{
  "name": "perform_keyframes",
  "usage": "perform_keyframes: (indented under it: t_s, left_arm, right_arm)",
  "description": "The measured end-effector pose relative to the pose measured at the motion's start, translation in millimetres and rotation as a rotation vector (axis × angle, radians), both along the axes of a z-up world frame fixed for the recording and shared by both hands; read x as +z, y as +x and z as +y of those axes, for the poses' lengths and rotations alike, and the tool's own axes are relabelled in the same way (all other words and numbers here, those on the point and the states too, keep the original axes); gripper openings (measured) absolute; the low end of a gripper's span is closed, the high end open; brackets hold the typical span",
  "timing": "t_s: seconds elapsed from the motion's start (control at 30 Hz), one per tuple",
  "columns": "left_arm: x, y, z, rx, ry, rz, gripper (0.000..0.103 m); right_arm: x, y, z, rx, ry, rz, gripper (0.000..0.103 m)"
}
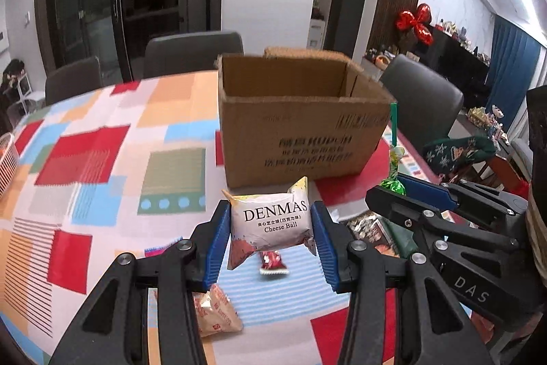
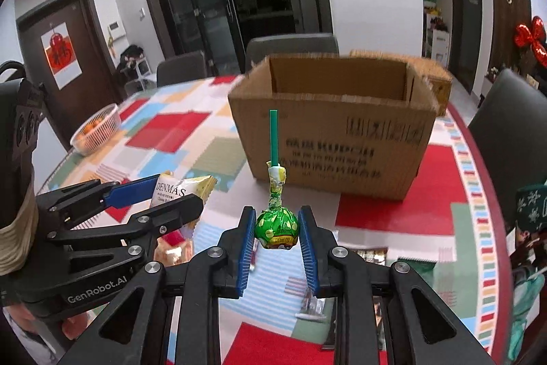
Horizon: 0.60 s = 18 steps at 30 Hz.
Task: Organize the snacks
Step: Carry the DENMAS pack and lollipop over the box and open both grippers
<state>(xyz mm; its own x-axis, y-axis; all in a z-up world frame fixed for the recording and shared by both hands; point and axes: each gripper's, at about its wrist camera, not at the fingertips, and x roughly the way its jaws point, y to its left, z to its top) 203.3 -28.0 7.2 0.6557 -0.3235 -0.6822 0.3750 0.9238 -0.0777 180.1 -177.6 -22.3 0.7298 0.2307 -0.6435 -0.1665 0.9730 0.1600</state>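
Cheese Ball packet (image 1: 271,224), light and crushable, sat pinched at its sides in the left gripper (image 1: 270,238); the right gripper (image 2: 277,235) clamped a green lollipop (image 2: 277,226) by its hard head, near the cardboard box (image 1: 294,139)

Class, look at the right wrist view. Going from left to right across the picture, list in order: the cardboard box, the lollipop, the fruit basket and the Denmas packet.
Fruit basket → Denmas packet → lollipop → cardboard box.
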Motion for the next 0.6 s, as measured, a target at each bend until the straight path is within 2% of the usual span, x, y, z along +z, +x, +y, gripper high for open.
perform_keyframes:
  t_s: [0.3, 0.6]
  left_arm:
    - [34.2, 7.9, -12.7, -0.006, -0.021, -0.058, 0.047]
    - [58.1, 40.2, -27.5, -0.019, -0.029, -0.076, 0.047]
  right_arm:
    - [38.3, 2.0, -11.3, -0.017, 0.007, -0.077, 0.027]
    - [67.2, 19.5, -26.1, -0.052, -0.013, -0.129, 0.027]
